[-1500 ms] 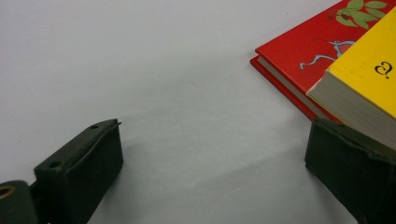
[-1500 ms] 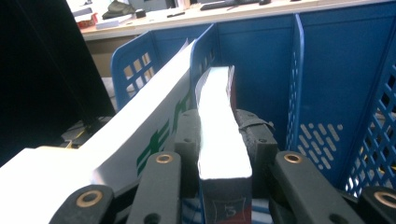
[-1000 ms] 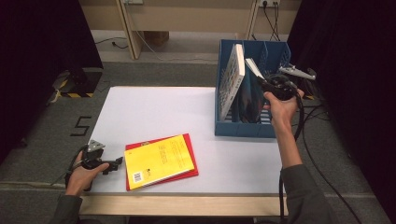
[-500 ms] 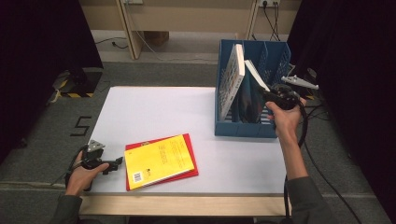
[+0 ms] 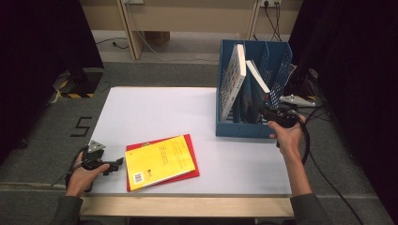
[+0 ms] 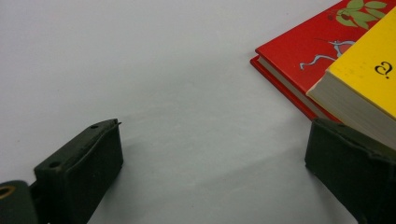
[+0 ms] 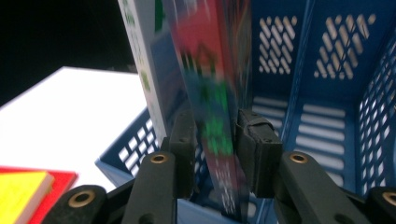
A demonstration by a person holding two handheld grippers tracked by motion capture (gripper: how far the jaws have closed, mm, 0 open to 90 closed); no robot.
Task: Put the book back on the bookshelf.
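Note:
A blue slotted file rack (image 5: 225, 129) stands at the table's right side. My right gripper (image 5: 267, 112) is at its near end, shut on a thin colourful book (image 5: 257, 77) that leans upright in a slot. In the right gripper view the blurred book (image 7: 210, 93) sits between the pads, and my right gripper (image 7: 214, 140) has just been closing on it. A white book (image 5: 233, 79) leans in the left slot. My left gripper (image 5: 119, 162) rests open on the table beside a yellow book (image 5: 159, 161) lying on a red book (image 5: 192, 154).
The white tabletop (image 5: 155, 112) is bare at the left and the middle. In the left gripper view the yellow book (image 6: 364, 79) lies just past the right jaw, with the red book (image 6: 303, 51) under it. Cables and dark floor lie beyond the table's right edge.
My right hand has come down and toward the near end of the rack, lowering the colourful book into its slot. The left hand and both flat books have stayed put.

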